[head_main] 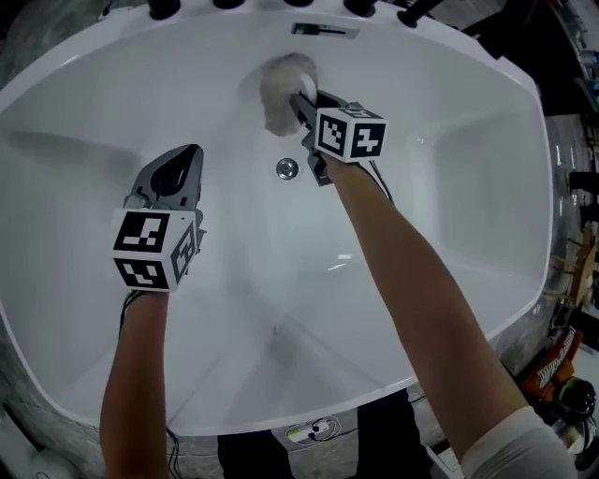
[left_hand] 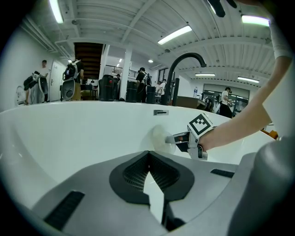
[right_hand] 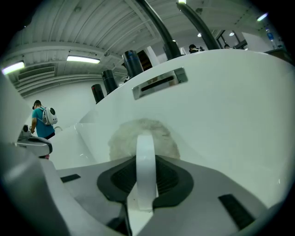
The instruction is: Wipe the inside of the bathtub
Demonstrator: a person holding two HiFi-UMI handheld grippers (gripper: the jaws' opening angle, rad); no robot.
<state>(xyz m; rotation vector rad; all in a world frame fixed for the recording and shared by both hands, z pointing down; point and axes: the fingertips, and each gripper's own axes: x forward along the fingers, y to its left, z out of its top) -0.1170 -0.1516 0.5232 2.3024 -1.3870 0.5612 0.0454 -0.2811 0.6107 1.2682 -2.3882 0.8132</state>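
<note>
A white bathtub [head_main: 487, 234] fills the head view. A round fluffy off-white wiping pad [head_main: 284, 89] presses against the tub's far inner wall, just below the overflow slot [head_main: 324, 30]. My right gripper [head_main: 301, 105] is shut on the pad's white strap handle [right_hand: 145, 161], with the pad [right_hand: 143, 136] flat on the wall ahead. My left gripper [head_main: 178, 171] hovers inside the tub to the left, shut and holding nothing. In the left gripper view the pad [left_hand: 161, 137] and the right gripper [left_hand: 177, 138] show ahead.
The metal drain [head_main: 287, 168] sits on the tub floor between the grippers. Black tap fittings [head_main: 164, 7] line the far rim, and a black curved spout [left_hand: 184, 62] rises behind it. People stand in the hall beyond. Clutter lies on the floor at the right [head_main: 562, 355].
</note>
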